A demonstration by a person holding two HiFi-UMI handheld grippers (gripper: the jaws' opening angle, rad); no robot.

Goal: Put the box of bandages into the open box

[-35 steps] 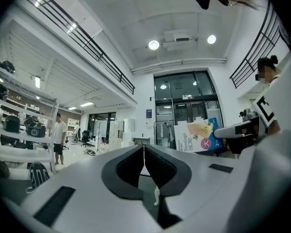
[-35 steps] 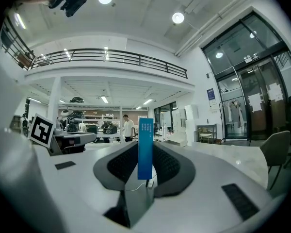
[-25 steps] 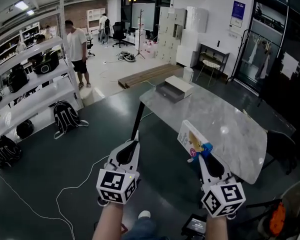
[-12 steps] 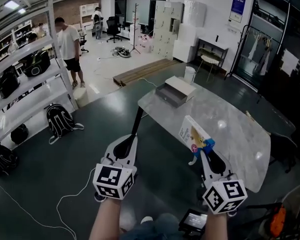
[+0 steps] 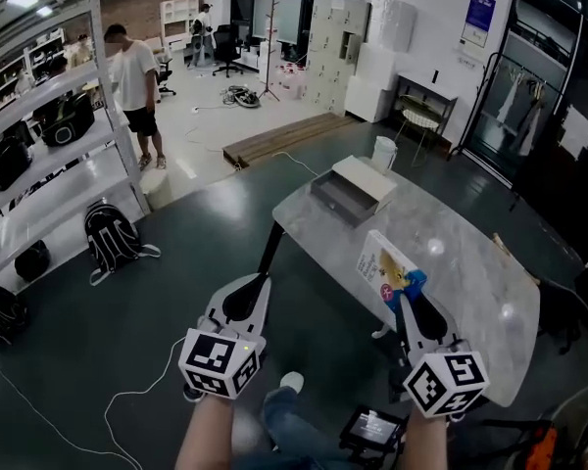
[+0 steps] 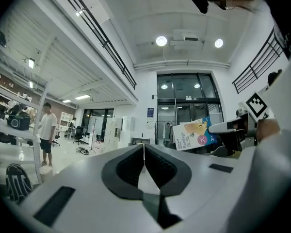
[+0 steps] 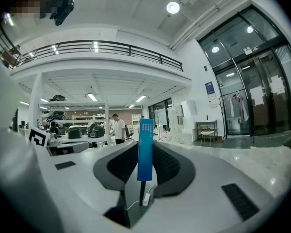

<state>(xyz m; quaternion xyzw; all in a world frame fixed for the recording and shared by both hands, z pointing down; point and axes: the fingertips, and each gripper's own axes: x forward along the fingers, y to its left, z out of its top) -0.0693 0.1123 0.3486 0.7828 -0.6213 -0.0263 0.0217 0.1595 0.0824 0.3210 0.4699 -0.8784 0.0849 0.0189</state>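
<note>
Low in the head view, right of centre, the right gripper point(image 5: 406, 286) held the box of bandages point(image 5: 383, 262) by its lower corner. Its jaws were partly closed and pressed on the box's two broad faces. Seen from the right gripper view, the box stood upright and edge-on, a narrow blue strip clamped between the dark pads. It was off the surface, and in the head view it appeared against the near part of the marble table point(image 5: 461, 253).

Higher in that frame, at the table's far end, lay the open box point(image 5: 335, 194), a grey tray with a white lid touching its far side. It was well apart from the bandage box.

Lower left of centre, the left gripper point(image 5: 259, 282) hung above the dark floor beside the table's black leg point(image 5: 270, 247). Its jaws were closed together with nothing between them, as the left gripper view showed.

At the upper left stood a person in a white shirt point(image 5: 132, 71) near grey shelving point(image 5: 49, 155), and a backpack point(image 5: 110, 239) lay on the floor below.
</note>
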